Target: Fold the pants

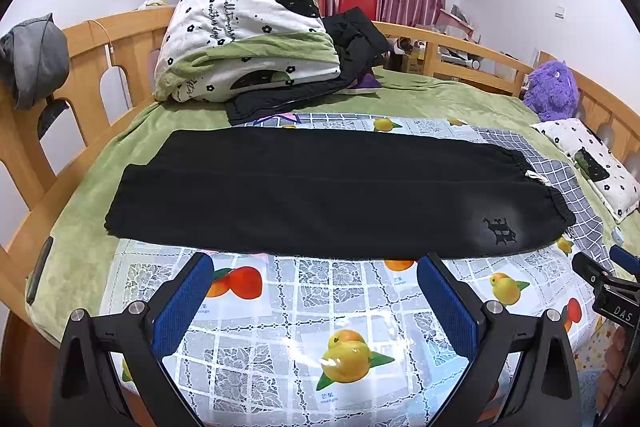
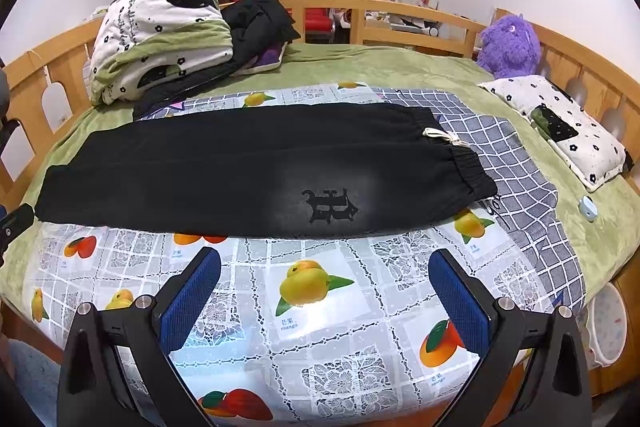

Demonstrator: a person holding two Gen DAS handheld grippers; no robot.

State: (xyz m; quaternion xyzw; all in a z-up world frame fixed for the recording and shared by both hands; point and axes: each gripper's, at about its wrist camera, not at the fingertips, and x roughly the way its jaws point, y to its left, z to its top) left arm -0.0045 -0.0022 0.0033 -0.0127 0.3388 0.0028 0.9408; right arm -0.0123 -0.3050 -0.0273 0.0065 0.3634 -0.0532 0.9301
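— Black pants (image 2: 256, 167), flat on the fruit-print cloth (image 2: 304, 307), long axis running left to right across both views, square to the way the fingers point. Already doubled leg over leg, going by the single long seam down the middle (a judgement, not something seen happening).

— Ends?

— Waistband (image 2: 464, 163) at the right, with a white drawstring (image 2: 444, 138) poking out; cuffs (image 1: 120, 199) at the far left, spilling off the cloth onto the green blanket (image 1: 84, 227). Printed emblem (image 2: 330, 206) on the near leg, close to the waist.

— And from the grippers?

— Straight ahead of both, near hem lying just beyond the fingertips, no contact. Left gripper (image 1: 314, 261) spread wide, nothing between its blue pads (image 1: 184, 303), aimed about mid-length. Right gripper (image 2: 325, 259) likewise wide and empty, facing the emblem, so nearer the waistband. Cuff end nearer the left.

— Next fold, then?

— Probably end to end along that long axis: cuffs toward waist, or the reverse. Left better placed for the cuffs, though a fair reach sideways still needed.

— Anything crowding?

— Not really. Folded quilt (image 1: 248, 35) and dark jacket (image 1: 356, 43) well behind the pants; pillow (image 2: 560, 131) and purple plush (image 2: 508, 47) off to the right, well apart.
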